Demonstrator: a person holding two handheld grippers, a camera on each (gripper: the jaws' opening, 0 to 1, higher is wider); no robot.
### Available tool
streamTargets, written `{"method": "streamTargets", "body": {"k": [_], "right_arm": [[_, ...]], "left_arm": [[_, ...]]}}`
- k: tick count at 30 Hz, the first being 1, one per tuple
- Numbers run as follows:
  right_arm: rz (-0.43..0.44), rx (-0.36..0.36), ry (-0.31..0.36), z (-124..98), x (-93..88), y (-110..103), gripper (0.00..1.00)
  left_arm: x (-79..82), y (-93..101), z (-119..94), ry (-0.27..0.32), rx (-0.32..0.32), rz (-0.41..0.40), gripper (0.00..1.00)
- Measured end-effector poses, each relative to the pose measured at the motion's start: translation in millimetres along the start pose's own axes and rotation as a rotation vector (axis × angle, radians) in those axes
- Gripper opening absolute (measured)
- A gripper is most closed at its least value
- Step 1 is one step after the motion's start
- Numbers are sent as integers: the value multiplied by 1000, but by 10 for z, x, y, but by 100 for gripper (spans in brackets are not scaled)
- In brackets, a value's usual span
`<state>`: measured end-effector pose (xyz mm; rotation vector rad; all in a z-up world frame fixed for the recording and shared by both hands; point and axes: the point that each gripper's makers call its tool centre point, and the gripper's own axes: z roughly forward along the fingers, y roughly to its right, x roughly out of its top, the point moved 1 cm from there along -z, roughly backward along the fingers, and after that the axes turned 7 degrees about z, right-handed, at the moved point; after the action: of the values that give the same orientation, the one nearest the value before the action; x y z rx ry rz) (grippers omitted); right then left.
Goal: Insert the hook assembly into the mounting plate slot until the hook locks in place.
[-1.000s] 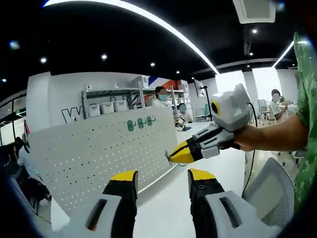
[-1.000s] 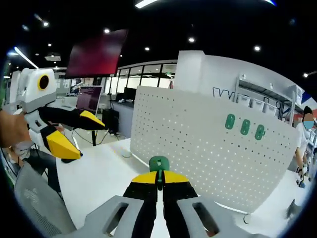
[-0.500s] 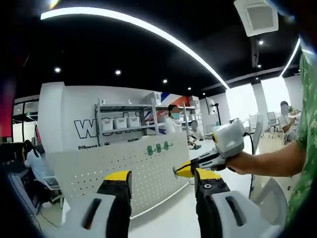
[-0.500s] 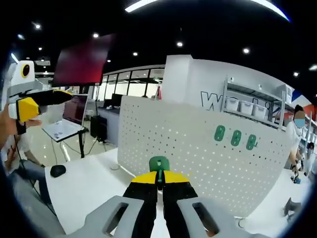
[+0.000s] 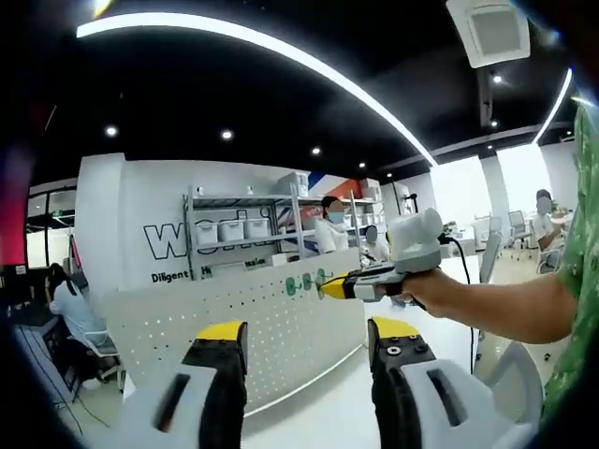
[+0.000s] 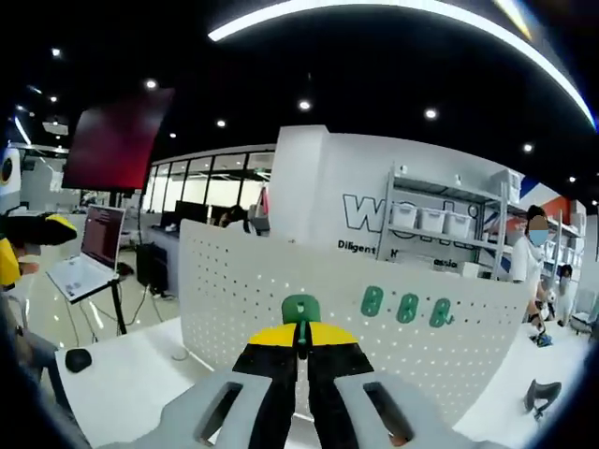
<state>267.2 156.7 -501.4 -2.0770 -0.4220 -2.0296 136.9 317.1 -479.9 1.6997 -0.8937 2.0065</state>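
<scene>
Alignment decides this step: right gripper [image 6: 299, 348], jaws clamped on the green hook [image 6: 299, 310], should meet a white pegboard [image 6: 281, 299] slot squarely; left gripper [image 5: 301, 339] jaws apart, empty.

Three hooks [image 6: 406, 308] hang on the pegboard [image 6: 281, 299], shelving [image 6: 440, 220] behind

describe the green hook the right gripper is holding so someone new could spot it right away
Find the big white pegboard standing on the table. Just in front of it, the right gripper is shut on a small green hook. Unlike the three green hooks mounted along the board's upper edge, it sits between yellow tips.
</scene>
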Motion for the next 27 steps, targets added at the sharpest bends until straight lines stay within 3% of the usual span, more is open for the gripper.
{"method": "streamTargets", "body": {"k": [7,13,27], "right_arm": [[-23,-22,30,164,246,29,1],[7,-49,53,346,400,114,1],[135,-137,23,645,206,241,1]], "left_arm": [[-98,0,-8,-17,-8,-25,63],[-145,-7,-24,-16,-7,-43,65],[-294,2,-62,-37,-34,-61,67]]}}
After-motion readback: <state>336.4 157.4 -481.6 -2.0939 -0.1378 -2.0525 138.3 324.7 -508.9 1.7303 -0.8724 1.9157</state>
